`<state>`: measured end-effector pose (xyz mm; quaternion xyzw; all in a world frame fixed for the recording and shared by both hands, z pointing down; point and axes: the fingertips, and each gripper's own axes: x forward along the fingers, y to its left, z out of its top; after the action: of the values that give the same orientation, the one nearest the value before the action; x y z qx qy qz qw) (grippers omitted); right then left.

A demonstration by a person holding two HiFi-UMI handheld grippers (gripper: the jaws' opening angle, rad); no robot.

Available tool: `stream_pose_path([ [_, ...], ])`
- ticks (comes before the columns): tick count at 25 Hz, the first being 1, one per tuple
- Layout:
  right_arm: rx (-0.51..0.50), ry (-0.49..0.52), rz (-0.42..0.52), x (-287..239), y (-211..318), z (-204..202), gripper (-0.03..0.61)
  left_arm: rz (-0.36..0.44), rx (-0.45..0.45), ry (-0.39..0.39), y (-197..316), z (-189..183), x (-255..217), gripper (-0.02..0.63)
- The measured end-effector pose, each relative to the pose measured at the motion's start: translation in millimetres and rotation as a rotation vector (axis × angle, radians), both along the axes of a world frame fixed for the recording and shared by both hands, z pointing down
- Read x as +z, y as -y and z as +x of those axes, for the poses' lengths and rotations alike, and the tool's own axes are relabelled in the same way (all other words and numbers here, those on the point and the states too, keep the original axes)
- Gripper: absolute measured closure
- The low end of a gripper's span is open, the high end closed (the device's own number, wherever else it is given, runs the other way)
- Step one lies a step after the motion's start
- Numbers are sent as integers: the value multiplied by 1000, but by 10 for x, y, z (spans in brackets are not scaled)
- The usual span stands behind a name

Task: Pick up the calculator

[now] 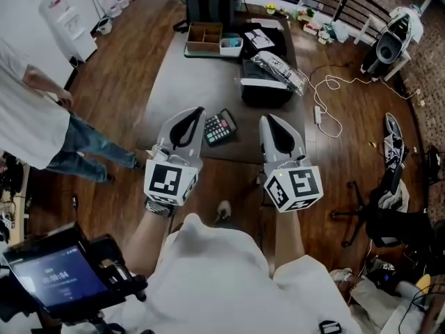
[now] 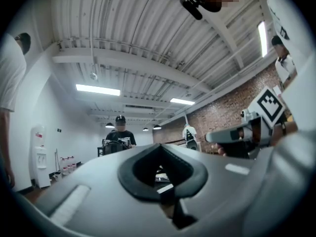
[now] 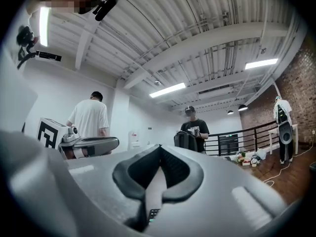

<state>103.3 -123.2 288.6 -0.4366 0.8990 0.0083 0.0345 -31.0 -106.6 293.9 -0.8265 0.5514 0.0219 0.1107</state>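
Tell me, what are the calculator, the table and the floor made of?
The calculator looks like dark hard plastic with small coloured keys. The table is smooth, matte grey on top; it could be laminate or paint, I can't tell. The floor looks like slightly shiny brown wood planks, going by the streaky boards.

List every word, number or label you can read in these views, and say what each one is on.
Nothing reads clearly.
Screen, lower left of head view: pale digits, too blurred.
Calculator: key markings too small.
Marker cubes: black square patterns, no words.
Water dispenser: red label, too small.
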Motion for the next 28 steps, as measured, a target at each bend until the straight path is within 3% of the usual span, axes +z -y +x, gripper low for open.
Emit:
stream_pose_path([
  [9, -16, 4, -32, 78, 530, -81, 577, -29, -3, -22, 477, 1, -12, 609],
  [12, 3, 4, -37, 75, 632, -122, 577, -30, 26, 26, 598, -58, 26, 609],
  [14, 15, 5, -36, 62, 672, -143, 577, -31, 35, 45, 658, -94, 31, 609],
  [17, 31, 5, -35, 44, 697, -147, 577, -31, 24, -4, 704, -105, -54, 609],
  [21, 47, -14, -43, 88, 709, -169, 577, -56, 39, 50, 760, -152, 97, 609],
  [28, 54, -42, -70, 241, 693, -145, 575, -74, 45, 37, 759, -106, 166, 607],
])
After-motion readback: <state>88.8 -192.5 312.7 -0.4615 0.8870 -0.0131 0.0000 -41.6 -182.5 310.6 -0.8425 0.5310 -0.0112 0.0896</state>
